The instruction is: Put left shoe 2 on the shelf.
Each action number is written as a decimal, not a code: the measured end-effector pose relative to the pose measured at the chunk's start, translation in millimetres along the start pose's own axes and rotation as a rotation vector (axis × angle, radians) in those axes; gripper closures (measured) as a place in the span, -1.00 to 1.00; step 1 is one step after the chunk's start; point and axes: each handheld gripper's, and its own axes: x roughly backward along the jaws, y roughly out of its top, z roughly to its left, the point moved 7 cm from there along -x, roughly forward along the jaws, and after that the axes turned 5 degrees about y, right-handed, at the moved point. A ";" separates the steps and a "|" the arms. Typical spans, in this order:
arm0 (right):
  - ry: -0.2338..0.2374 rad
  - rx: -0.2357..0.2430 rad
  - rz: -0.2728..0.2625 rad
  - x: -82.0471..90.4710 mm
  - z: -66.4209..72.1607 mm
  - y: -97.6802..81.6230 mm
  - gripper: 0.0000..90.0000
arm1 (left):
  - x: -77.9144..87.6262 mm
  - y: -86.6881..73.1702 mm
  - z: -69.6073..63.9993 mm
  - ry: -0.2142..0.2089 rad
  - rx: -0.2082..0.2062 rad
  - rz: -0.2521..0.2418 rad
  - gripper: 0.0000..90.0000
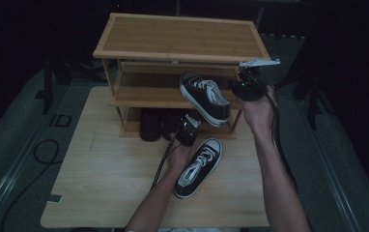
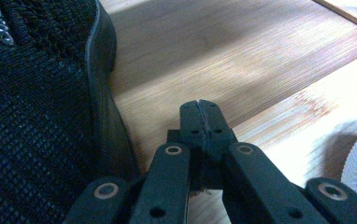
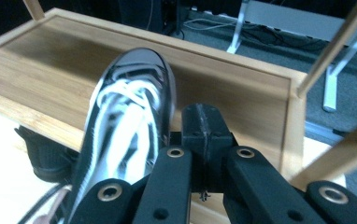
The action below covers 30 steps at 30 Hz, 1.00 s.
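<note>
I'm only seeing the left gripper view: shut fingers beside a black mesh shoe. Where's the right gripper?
Observer: The right gripper is up at the middle shelf of the rack, shut on nothing.
Operator: Any shoe there?
Observer: A black-and-white sneaker lies across that shelf, one end past its front edge.
Operator: And its mate?
Observer: The second sneaker lies on the table, beside the left hand.
</note>
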 end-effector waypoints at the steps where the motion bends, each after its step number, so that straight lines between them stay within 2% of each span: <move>1: 0.000 0.000 0.000 0.0 0.0 0.0 1.00 | 0.0 0.0 0.0 0.000 0.000 0.000 0.99; 2: -0.006 0.000 0.018 1.7 -5.5 -6.9 1.00 | 0.0 0.0 0.0 0.000 -0.001 0.000 0.99; 4: -0.003 0.003 0.035 2.5 -7.7 -12.9 1.00 | 0.0 0.0 -0.1 0.000 -0.002 0.000 0.99; 12: 0.033 0.030 0.096 9.7 -9.1 -40.6 1.00 | 0.0 0.0 -0.4 0.002 -0.002 0.000 0.99; 20: 0.072 0.059 0.129 14.6 0.9 -68.7 1.00 | 0.0 0.0 -0.3 0.002 -0.004 -0.001 0.99; 30: 0.113 0.077 0.131 24.4 12.8 -88.7 1.00 | -0.2 -0.2 -0.3 0.003 -0.005 -0.002 0.99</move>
